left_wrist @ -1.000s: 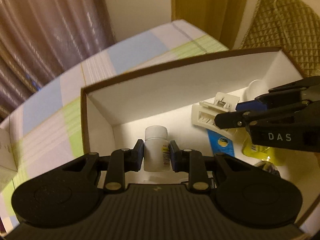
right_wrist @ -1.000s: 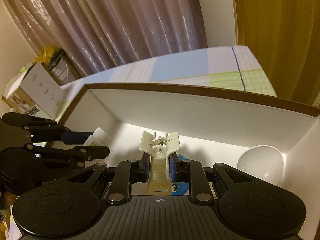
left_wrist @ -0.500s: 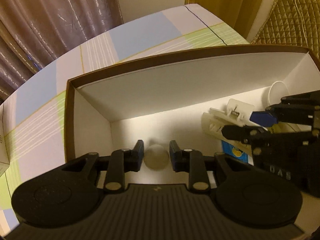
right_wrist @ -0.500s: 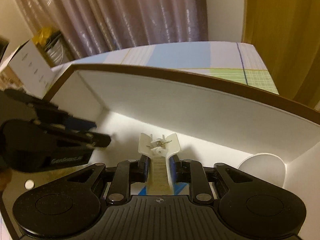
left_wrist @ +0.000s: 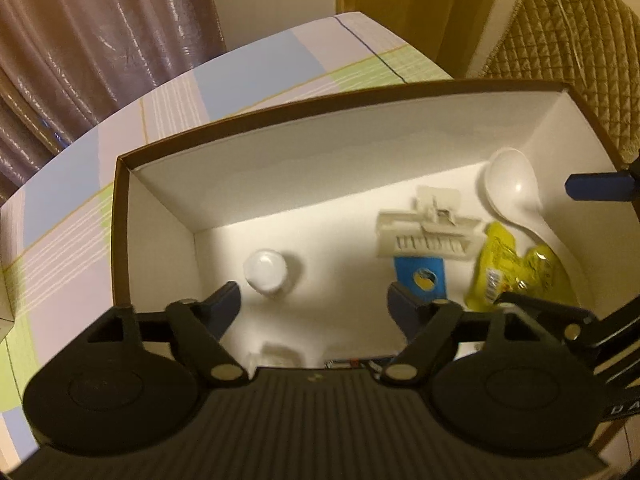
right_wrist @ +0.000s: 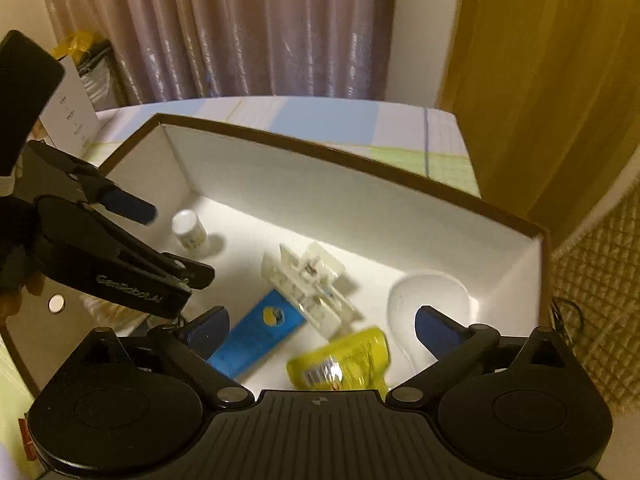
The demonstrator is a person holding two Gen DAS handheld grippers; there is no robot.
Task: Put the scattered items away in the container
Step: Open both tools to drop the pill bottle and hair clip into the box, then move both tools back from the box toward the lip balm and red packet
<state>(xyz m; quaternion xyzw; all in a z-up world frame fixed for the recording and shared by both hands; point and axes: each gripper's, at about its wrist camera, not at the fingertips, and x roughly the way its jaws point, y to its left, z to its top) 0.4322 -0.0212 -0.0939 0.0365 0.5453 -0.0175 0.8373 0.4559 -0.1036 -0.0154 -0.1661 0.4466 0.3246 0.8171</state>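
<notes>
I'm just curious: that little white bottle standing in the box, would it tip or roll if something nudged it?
Probably yes. The white bottle stands upright alone on the smooth box floor, narrow for its height, so a nudge near its cap could likely topple it. Being round, it would probably then roll. It looks like light plastic; what it holds can't be seen.

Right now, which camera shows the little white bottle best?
The right wrist view: the little white bottle is seen from the side, upright in the box, with its cap and yellowish label showing. The left wrist view looks almost straight down on it, so mostly the round cap shows.
</notes>
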